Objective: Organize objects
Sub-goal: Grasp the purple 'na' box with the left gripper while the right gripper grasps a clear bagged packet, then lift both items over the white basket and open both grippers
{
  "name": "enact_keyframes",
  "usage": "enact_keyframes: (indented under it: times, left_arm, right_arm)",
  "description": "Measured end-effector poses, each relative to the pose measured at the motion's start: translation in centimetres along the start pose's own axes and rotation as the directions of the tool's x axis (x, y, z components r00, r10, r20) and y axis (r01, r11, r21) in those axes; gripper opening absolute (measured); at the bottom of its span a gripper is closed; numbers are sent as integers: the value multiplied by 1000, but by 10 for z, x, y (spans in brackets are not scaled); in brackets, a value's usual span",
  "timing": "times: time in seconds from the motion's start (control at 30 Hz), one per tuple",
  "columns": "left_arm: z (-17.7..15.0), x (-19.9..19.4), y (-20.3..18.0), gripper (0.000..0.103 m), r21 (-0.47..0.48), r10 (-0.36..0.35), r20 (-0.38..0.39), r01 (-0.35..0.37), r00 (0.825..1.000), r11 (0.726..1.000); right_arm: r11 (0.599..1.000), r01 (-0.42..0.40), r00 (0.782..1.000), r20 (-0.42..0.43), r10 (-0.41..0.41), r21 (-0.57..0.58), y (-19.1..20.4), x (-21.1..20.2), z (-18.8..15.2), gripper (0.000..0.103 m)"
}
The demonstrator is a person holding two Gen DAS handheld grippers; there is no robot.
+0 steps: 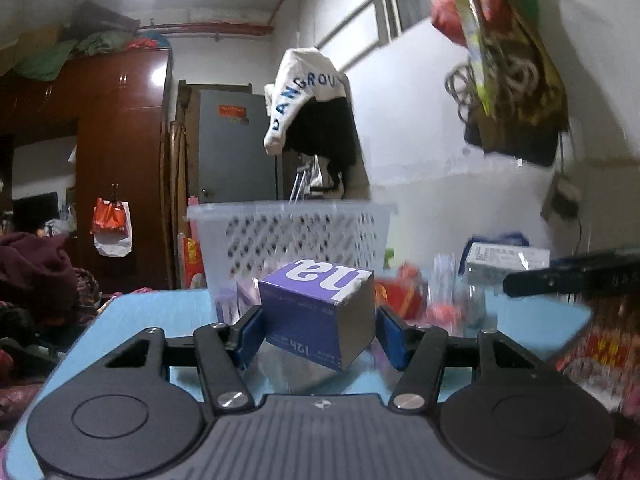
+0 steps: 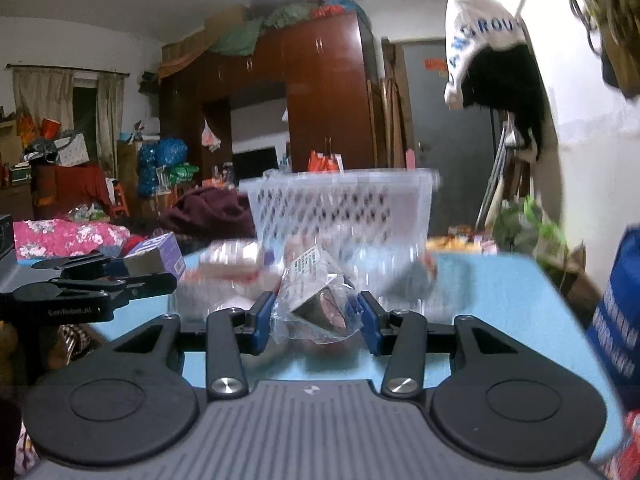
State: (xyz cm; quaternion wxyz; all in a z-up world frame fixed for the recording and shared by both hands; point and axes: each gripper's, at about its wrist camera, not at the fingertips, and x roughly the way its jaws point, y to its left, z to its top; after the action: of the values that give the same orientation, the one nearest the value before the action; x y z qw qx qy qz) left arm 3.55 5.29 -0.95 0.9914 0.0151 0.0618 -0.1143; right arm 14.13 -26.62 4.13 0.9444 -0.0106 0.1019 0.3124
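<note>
Between the left gripper's blue pads sat a purple box, pinched, tilted, lifted off the blue table. Right gripper pads squeezed a clear bag with a dark item inside, also above the table. Just beyond both stood a white perforated basket. Right of it lay blurred packets and a white carton. Far left stood a brown wardrobe.

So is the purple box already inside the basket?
No, the purple box sits clamped between the left gripper jaws, in front of the basket.
</note>
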Motion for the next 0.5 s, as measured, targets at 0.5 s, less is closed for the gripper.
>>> enact_keyframes:
  times: [0.5]
  left_arm:
    - [145, 208, 67, 64, -162, 42, -256, -86, 966, 983]
  right_arm:
    - [994, 100, 978, -179, -105, -41, -55, 200, 142, 48]
